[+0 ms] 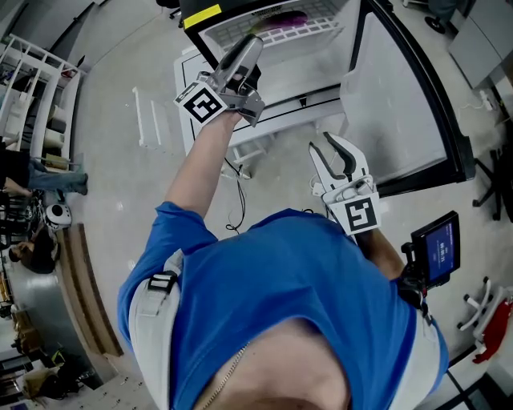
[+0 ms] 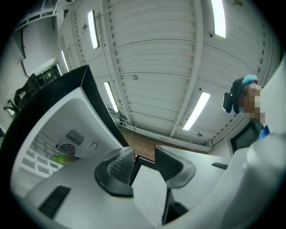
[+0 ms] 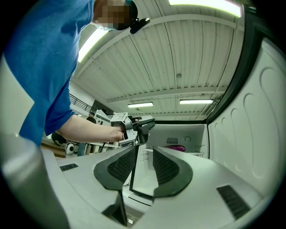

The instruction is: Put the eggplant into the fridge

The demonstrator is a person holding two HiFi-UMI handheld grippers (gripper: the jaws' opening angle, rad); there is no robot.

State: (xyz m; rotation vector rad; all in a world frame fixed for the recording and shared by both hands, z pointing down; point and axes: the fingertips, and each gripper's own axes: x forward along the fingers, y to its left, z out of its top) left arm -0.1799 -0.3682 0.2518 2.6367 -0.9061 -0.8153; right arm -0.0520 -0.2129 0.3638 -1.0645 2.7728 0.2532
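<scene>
I count one eggplant (image 1: 283,18) on the shelf (image 1: 314,27) inside the single fridge (image 1: 264,90), door (image 1: 401,112) open. Of my two claws, left gripper (image 1: 251,43) and right gripper (image 1: 329,146) both stand apart, empty.

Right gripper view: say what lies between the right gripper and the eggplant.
Only air and the wire shelf bearing the eggplant; the right gripper view shows it.

The left tool (image 2: 145,161), jaws apart and empty, faces the fridge (image 2: 58,120) and ceiling lights (image 2: 196,109).
</scene>
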